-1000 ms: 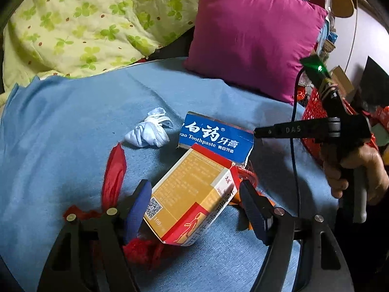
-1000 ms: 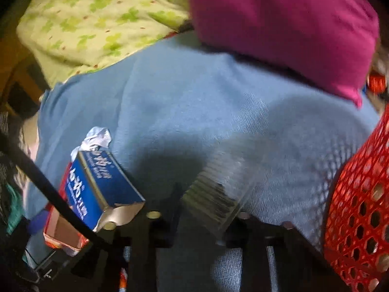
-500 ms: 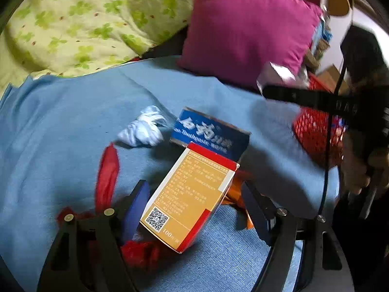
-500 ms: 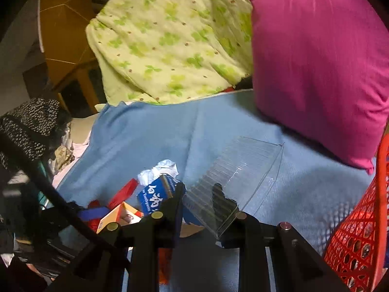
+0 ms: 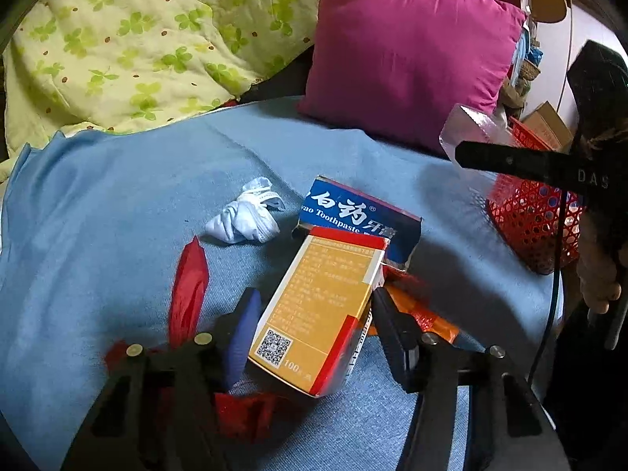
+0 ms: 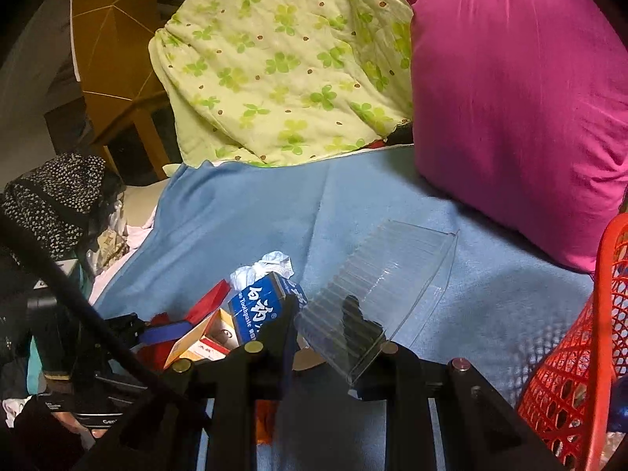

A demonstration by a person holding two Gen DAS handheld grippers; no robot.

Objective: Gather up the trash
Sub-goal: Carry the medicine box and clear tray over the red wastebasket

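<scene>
My left gripper [image 5: 314, 314] is closing its jaws on a yellow box with red edges [image 5: 318, 306], and both pads touch its sides. The box is tilted, leaning on a blue toothpaste box [image 5: 353, 212] behind it. A crumpled white tissue [image 5: 243, 219] and a red wrapper [image 5: 188, 286] lie to the left on the blue blanket [image 5: 98, 235]. My right gripper [image 6: 322, 310] is shut on a clear ribbed plastic tray [image 6: 392, 274], held above the blanket. In the left wrist view the right gripper [image 5: 463, 155] hangs beside the red mesh basket [image 5: 530, 216].
A magenta pillow [image 5: 408, 51] and a green-patterned quilt [image 5: 137, 39] lie at the back. An orange wrapper [image 5: 424, 314] lies under the yellow box. The red basket [image 6: 569, 373] stands at the right edge. Clothes and wooden furniture [image 6: 110, 59] crowd the left.
The left jaws have narrowed onto the yellow box, which has tipped up. The right gripper has risen and turned with the clear tray, ending beside the red basket.
</scene>
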